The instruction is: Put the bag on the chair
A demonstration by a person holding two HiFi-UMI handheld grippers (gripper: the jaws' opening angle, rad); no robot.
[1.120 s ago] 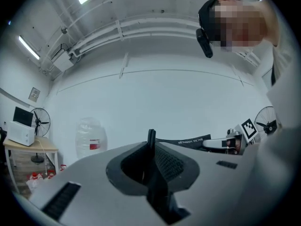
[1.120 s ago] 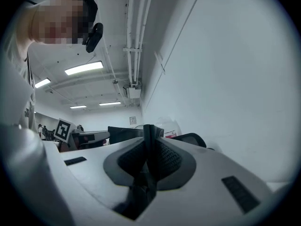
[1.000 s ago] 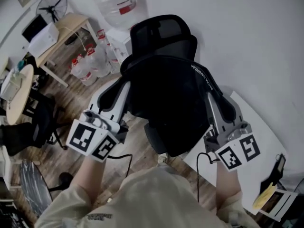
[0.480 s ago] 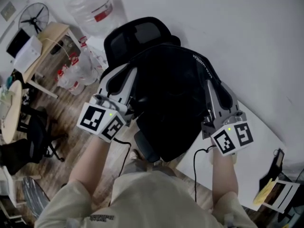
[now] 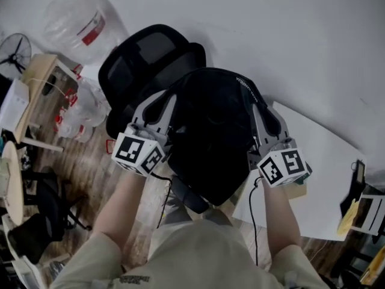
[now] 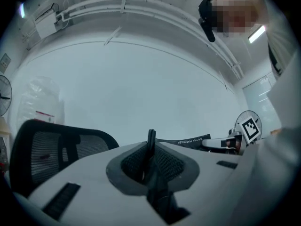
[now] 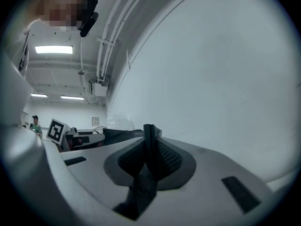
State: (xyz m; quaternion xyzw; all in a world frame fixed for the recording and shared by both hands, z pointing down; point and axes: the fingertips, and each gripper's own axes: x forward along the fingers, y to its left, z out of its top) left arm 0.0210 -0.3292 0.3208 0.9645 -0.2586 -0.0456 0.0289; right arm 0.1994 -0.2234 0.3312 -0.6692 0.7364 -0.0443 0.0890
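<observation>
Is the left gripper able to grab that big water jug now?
Probably not: the left gripper is clamped on the black bag, and the office chair stands between it and the water jug.

The left gripper [image 6: 150,150] has its grey jaws pinched on a thin upright fold of the black fabric bag [image 6: 151,140], with the black mesh-backed office chair [image 6: 51,149] left of that fold and a plain white wall [image 6: 141,88] behind it.
</observation>
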